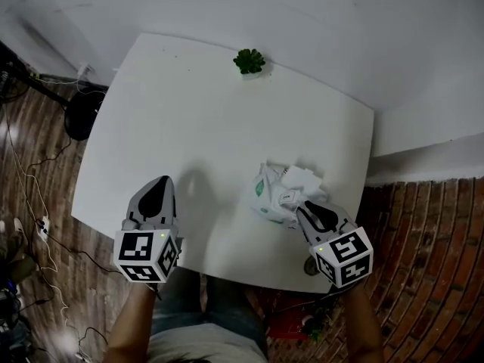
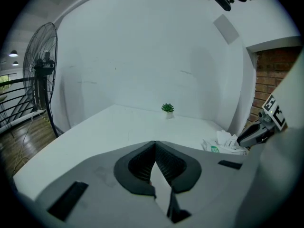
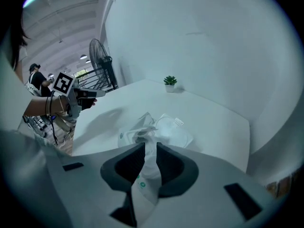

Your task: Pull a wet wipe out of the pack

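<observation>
The wet wipe pack (image 1: 278,191) is white with green print and lies crumpled near the table's right front edge, its flap lifted. A bit of white wipe stands up from its opening (image 3: 142,123). My right gripper (image 1: 304,209) sits at the pack's near end. In the right gripper view its jaws (image 3: 150,148) are shut on the pack's white film with green marks. My left gripper (image 1: 161,184) hovers over bare table well left of the pack. It is shut, its tips touching with nothing between them (image 2: 155,144). The pack (image 2: 223,145) shows at the right of the left gripper view.
The white table (image 1: 197,127) stands in a white-walled corner. A small green potted plant (image 1: 249,60) sits at its far edge. A standing fan (image 2: 40,75) is off the table's left side, with cables on the wooden floor (image 1: 38,203).
</observation>
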`<control>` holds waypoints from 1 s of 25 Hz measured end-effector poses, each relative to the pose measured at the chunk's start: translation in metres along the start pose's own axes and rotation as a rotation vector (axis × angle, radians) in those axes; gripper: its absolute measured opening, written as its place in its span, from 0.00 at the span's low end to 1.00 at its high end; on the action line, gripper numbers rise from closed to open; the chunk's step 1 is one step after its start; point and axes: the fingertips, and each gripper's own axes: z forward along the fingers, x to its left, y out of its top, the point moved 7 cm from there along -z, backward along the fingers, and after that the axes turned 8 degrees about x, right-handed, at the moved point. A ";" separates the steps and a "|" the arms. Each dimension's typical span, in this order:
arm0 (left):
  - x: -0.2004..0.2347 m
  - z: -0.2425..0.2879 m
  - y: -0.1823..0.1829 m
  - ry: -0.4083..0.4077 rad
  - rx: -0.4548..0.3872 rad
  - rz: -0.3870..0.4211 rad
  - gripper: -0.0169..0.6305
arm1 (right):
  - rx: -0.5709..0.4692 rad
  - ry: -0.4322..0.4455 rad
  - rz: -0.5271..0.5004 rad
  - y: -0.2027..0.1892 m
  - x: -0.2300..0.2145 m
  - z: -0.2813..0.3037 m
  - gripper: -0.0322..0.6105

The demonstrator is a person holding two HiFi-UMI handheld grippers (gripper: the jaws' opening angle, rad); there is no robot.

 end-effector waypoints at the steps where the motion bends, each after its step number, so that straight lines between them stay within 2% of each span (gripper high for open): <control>1: 0.002 -0.001 0.000 0.008 -0.003 -0.007 0.03 | 0.008 0.006 -0.008 0.001 -0.001 0.002 0.17; 17: 0.018 0.000 -0.007 0.064 -0.003 -0.071 0.03 | 0.153 0.103 -0.065 0.009 -0.007 0.022 0.15; 25: 0.022 0.003 -0.004 0.068 -0.006 -0.075 0.03 | 0.199 0.095 -0.087 0.008 -0.005 0.029 0.11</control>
